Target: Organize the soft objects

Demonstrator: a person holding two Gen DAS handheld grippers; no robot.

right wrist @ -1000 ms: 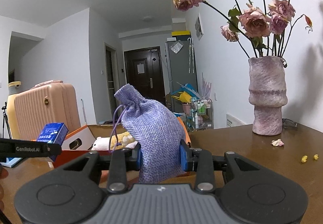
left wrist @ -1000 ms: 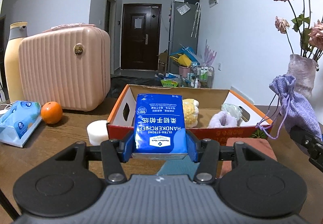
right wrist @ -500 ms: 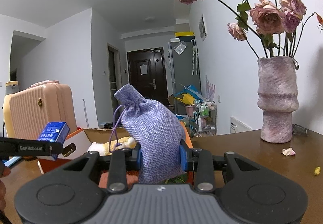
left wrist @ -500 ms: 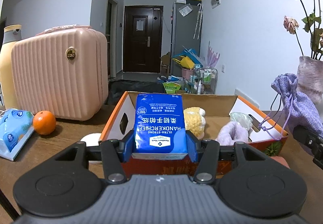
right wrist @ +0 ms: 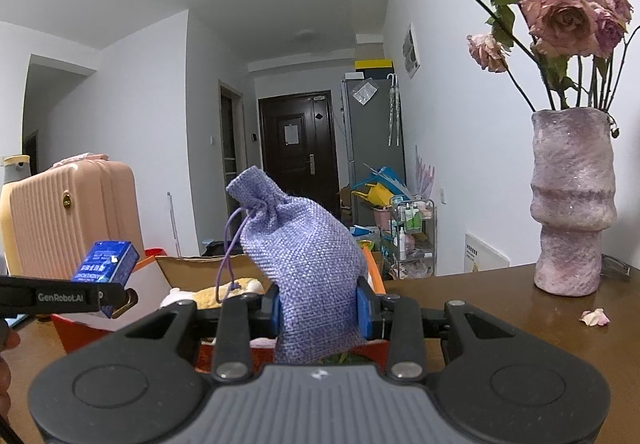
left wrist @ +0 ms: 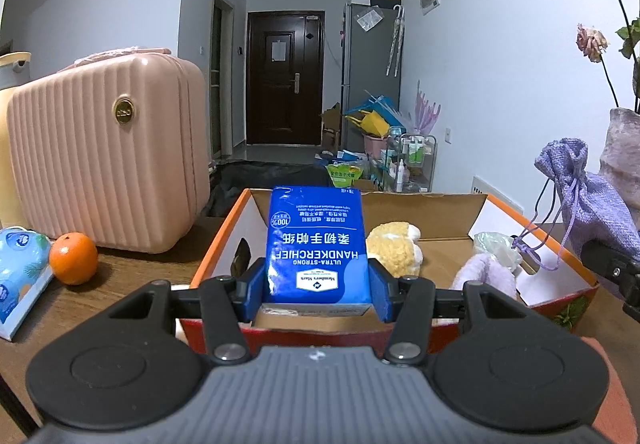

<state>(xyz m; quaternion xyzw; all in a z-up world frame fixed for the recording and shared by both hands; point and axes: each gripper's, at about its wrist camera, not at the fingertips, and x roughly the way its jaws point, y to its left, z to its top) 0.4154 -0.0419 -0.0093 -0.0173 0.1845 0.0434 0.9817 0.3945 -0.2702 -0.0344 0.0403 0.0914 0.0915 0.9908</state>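
1. Pinching a blue handkerchief pack between its blue pads, the left gripper holds it upright above the near edge of the cardboard box, with the printed label upside down to the camera.
2. The right gripper is clamped on a lavender drawstring pouch, its gathered neck pointing up and its cord hanging down the left side.
3. From the left wrist view, that same pouch hangs at the right edge, beside the box's right wall.
4. The box sits open on the brown table; inside it lie a yellow plush toy, a pale purple plush and a crumpled clear bag.
5. Left of the box, an orange rests on the table just in front of a pink ribbed suitcase, with a tissue pack near it at the left edge.
6. From the right wrist view, a mottled purple vase of dried roses stands on the table to the right, with a fallen petal lying in front of it.
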